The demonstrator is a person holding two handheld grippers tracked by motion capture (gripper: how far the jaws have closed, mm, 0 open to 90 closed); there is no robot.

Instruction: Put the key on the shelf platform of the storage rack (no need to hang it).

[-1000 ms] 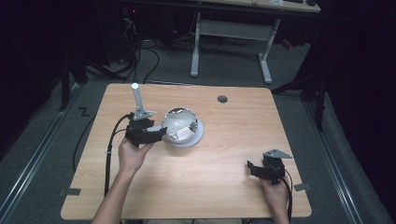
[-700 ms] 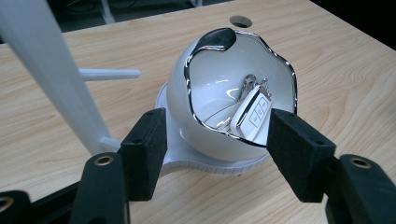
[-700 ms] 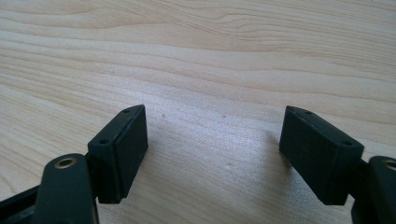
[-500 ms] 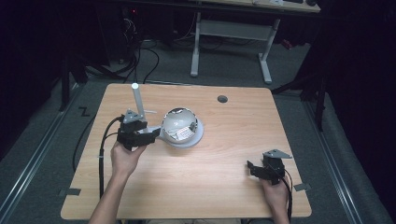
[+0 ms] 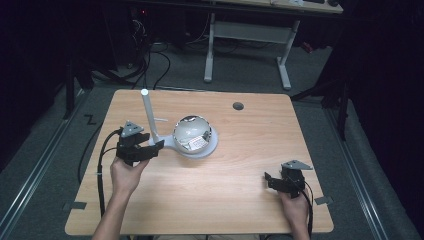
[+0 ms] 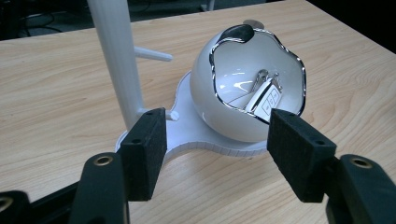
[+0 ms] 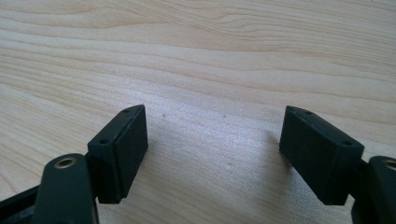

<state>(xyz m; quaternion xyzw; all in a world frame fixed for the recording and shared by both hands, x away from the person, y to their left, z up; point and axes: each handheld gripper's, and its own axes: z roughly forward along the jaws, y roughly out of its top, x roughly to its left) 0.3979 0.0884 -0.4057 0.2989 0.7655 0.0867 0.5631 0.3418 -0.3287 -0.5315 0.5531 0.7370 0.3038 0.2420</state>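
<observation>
Tabletop [image 5: 200,200]: light wood, grommet hole [image 5: 238,106] near the far edge, right of centre.
Stand [image 5: 192,148]: white flat base, sits left of the tabletop's centre, closer to the far edge than the near one. White upright post [image 5: 148,116] rises from its left end, short peg sticking out partway up.
Bowl [image 5: 192,134]: white, glossy, wavy chrome rim, resting on the stand's round right part, tipped so the opening faces the left gripper's camera.
Bowl contents: small white key-fob-like item [image 6: 267,99] with buttons plus a metal ring; exact type hard to tell.
Left gripper [image 5: 150,148]: near the left edge, held by the left hand [image 5: 125,172], jaws spread wide, gripping nothing. In the left gripper view [image 6: 219,149] the jaws straddle the stand's near edge, just short of it; contact not clear.
Right gripper [image 5: 267,179]: near the tabletop's near right corner, in the right hand [image 5: 294,207], well apart from the stand. Jaws wide apart, empty; right gripper view [image 7: 212,154] has bare wood between them.
</observation>
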